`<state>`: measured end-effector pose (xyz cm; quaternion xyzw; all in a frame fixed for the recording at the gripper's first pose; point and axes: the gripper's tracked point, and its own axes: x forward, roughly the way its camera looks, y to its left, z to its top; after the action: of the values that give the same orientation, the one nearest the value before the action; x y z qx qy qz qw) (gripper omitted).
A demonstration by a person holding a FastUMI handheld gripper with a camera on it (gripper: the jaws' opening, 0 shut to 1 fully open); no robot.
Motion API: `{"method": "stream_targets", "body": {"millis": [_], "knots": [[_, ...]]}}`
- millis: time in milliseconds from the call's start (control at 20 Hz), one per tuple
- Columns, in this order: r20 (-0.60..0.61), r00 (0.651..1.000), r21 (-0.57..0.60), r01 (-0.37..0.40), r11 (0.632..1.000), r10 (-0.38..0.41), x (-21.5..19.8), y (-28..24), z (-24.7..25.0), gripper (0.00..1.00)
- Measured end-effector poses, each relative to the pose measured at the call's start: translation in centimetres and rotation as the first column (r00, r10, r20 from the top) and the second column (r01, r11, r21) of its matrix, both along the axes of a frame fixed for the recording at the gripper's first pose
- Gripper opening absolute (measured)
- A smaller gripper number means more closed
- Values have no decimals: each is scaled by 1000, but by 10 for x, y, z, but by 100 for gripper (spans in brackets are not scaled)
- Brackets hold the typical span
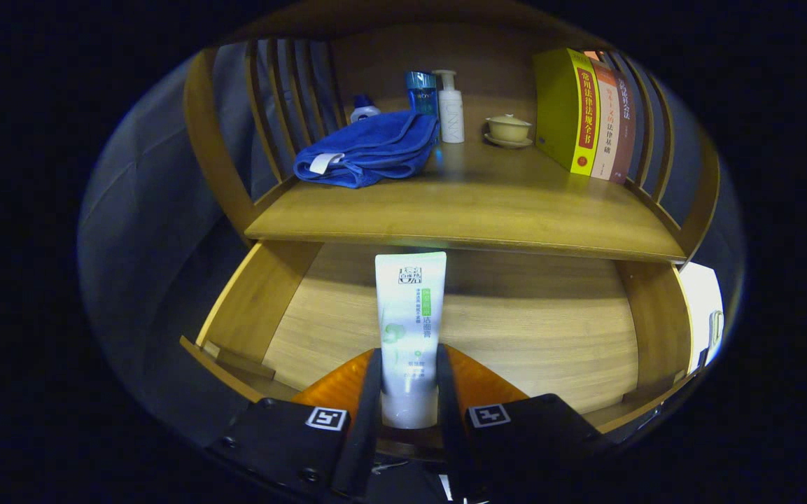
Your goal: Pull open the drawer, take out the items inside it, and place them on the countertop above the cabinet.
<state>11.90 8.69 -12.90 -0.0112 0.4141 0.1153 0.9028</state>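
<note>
Claw: I have the claw (409,392) pinching the white plastic squeeze tube with green print (410,329); both fingers press on its lower sides, one on each flank.

Tube axis: the tube's long axis runs straight ahead along the fingers, cap end back toward the claw's body, flat crimped end pointing forward and up toward the counter's front edge.

Tube position: it sits between the fingers and reaches beyond their tips, over the pale wood floor of the open wooden drawer (515,329); I cannot tell whether it is lifted clear of the floor or touching it.

Drawer: pulled out beneath the counter; apart from the tube, the floor I can see is bare, with side walls well apart to left and right of the claw.

Counter: the wooden counter (473,210) lies ahead of and above the claw, its front lip overhanging the back of the drawer.

Open room: the broad bare stretch of counter straight ahead of the claw looks, to my judgement, like the natural landing spot.

Obstacles: a folded blue cloth (368,150) ahead to the left, a white pump bottle (451,108) and a blue bottle (420,91) behind it, a small lidded cream cup on a saucer (508,129) farther ahead, and upright books with a yellow one outermost (571,108) ahead to the right.

Risk: I judge the lip the edge to clear first; the tube's forward end must rise past it before I move in.
</note>
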Motion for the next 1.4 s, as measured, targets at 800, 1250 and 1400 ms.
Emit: {"method": "stream_targets", "body": {"millis": [800,1250,1400], "knots": [[251,960,113,102,988,-127,90,-28,109,49],[198,962,82,176,981,-189,154,-47,72,49],[201,960,65,187,980,-196,165,-49,65,49]]}}
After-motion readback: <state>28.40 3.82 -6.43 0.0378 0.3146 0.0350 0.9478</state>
